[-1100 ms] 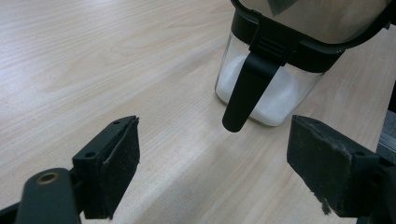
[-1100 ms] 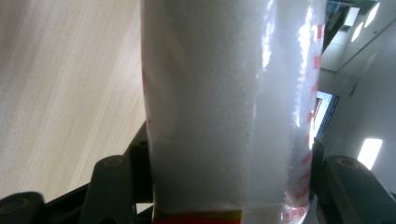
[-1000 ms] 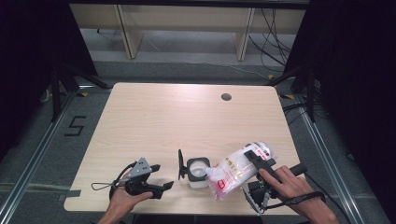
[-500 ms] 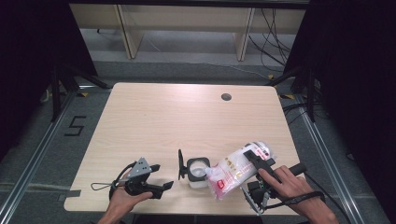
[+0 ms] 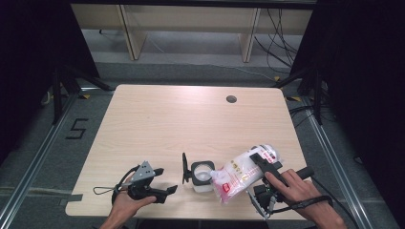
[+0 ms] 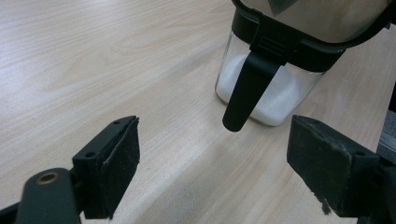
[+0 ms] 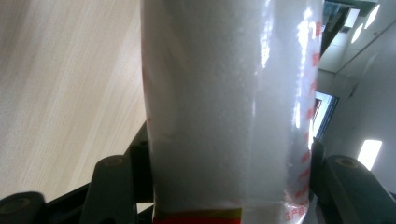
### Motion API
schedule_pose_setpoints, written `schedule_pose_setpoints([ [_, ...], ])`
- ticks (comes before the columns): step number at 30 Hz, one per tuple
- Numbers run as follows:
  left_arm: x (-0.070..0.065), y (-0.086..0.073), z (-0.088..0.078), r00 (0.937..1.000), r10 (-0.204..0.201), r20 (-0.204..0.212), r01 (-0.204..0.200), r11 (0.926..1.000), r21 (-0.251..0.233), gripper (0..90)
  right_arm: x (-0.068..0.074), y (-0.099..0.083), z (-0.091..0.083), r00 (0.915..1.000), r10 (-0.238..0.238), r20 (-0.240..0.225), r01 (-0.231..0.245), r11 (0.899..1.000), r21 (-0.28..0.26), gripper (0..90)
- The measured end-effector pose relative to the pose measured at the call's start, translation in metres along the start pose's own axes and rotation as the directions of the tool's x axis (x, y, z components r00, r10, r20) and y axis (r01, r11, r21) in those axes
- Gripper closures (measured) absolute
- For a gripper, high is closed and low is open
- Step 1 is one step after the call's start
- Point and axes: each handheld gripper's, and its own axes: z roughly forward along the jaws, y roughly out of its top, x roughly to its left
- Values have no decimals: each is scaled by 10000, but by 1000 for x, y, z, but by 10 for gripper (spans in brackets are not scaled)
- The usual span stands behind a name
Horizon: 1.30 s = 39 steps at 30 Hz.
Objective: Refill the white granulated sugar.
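Light wood table (image 5: 157,119); glass jar (image 5: 202,176) standing near front edge.

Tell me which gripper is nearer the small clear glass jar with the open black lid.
Right. The right gripper holds the white bag tipped over the jar's mouth. The left gripper rests open on the table beside the jar, apart from it.

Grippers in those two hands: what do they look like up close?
Both are black hand-held tools. The left gripper carries a grey three-cornered plate on top and trails a thin black cable that loops on the table. Its two jaws are flat black blocks with worn, fuzzy pads. The right gripper has a black bar handle, a black cable, and the same blocky jaws. No sleeves show on the forearms.
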Motion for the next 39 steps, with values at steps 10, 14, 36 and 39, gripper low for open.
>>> schedule_pose_setpoints([
  [10, 0, 0, 0, 10000, 37, 15, -37, 10000, -4, 167, 1, 2, 1, 9998, 128, -128, -127, 9999, 12, 440],
  [14, 1, 0, 0, 9999, 128, 10, -128, 9999, -20, 167, 0, 2, 2, 10000, -14, -60, 13, 9999, -119, 441],
  [36, 0, 1, -1, 10000, 75, -59, -75, 10000, -24, 167, -1, 2, 1, 10000, -21, -75, 22, 10000, 26, 441],
  [39, 1, 1, -1, 9997, 241, -15, -241, 9997, -20, 167, -2, 2, 0, 10000, -22, -64, 22, 10000, 42, 441],
])
